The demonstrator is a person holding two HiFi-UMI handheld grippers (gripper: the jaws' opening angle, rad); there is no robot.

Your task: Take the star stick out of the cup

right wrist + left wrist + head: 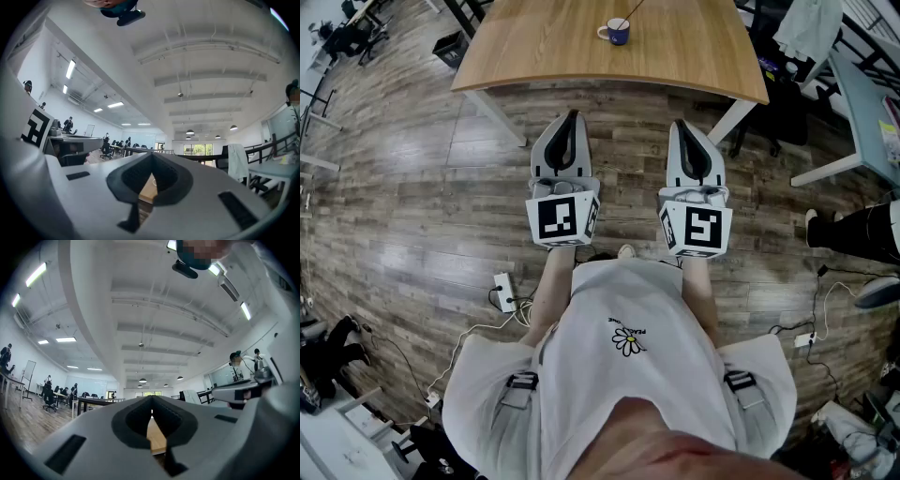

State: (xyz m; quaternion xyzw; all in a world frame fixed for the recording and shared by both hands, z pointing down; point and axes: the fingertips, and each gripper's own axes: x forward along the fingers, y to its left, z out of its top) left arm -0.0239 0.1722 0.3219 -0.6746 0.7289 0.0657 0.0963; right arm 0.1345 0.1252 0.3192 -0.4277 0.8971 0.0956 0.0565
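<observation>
A blue cup (617, 33) stands near the far middle of the wooden table (544, 47). A thin stick (632, 13) leans out of it toward the upper right; its star end is cut off by the picture's edge. Both grippers hang side by side over the floor, short of the table's near edge and pointing at it. My left gripper (572, 116) is shut and holds nothing. My right gripper (682, 125) is likewise shut and empty. In the left gripper view the jaws (151, 400) meet, with a strip of tabletop (155, 437) showing below them. The right gripper view shows the same shut jaws (152, 157).
White table legs (502, 117) slant down under the near corners. Power strips (504, 291) and cables lie on the wood floor. A second desk (862, 103) and a seated person's legs (853, 230) are at the right. A black crate (450, 47) sits left of the table.
</observation>
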